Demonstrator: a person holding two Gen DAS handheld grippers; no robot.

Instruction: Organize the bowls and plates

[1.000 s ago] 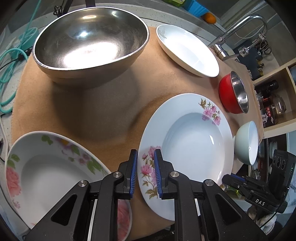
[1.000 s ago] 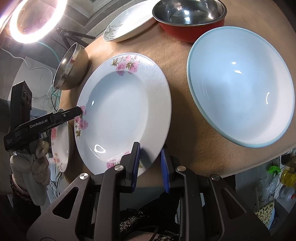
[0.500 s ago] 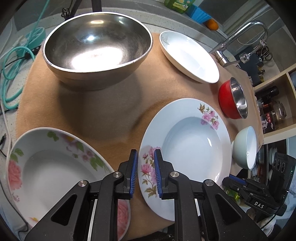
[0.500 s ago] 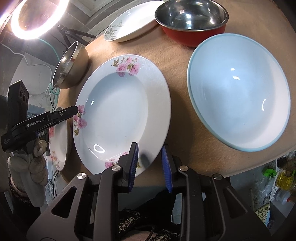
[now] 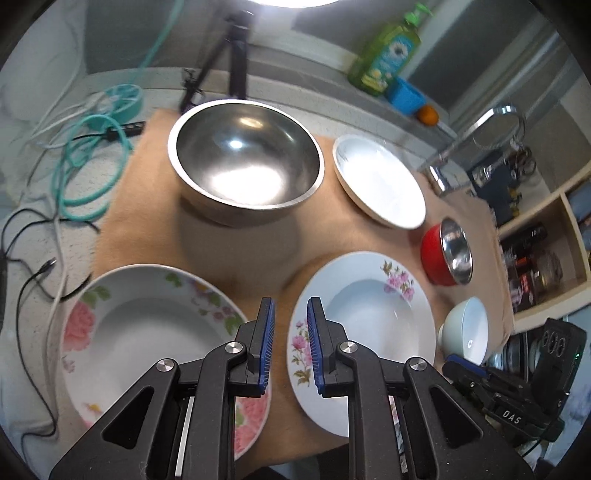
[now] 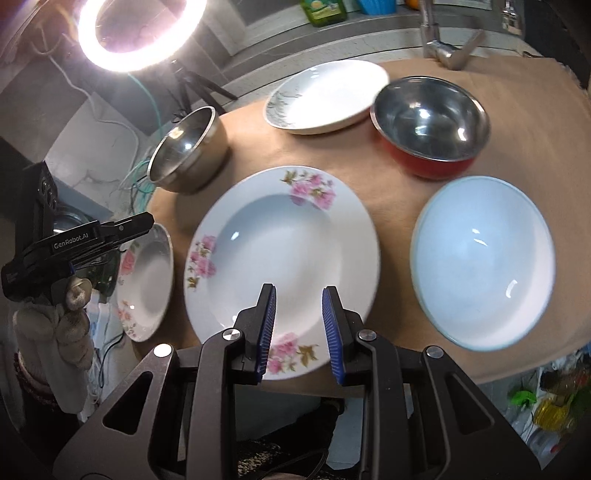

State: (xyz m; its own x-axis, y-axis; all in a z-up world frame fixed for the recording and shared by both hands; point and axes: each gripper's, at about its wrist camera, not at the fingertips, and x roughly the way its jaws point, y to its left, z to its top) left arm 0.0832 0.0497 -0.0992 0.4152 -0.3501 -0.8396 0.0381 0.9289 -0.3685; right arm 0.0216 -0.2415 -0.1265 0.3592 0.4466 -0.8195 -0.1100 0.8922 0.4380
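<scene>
A white deep plate with pink flowers [image 5: 369,325] [image 6: 284,266] lies in the middle of the brown mat. A second flowered plate [image 5: 147,343] [image 6: 147,280] lies to its left. My left gripper [image 5: 290,347] hovers open and empty above the gap between the two plates. My right gripper [image 6: 299,328] is open and empty above the near rim of the middle plate. A large steel bowl [image 5: 243,162] [image 6: 188,151], a plain white plate [image 5: 380,184] [image 6: 325,96], a red bowl [image 5: 443,254] [image 6: 428,125] and a pale blue bowl [image 5: 465,328] [image 6: 484,258] stand around.
Cables [image 5: 74,166] lie left of the mat. A tap [image 5: 476,140] and a green soap bottle [image 5: 384,55] stand at the back. A ring light [image 6: 136,33] on a tripod is behind the steel bowl. Shelves [image 5: 539,251] are on the right.
Both grippers have pulled back and up from the table, so more of the room shows. The right gripper's jaws have widened a little. No dish has moved.
</scene>
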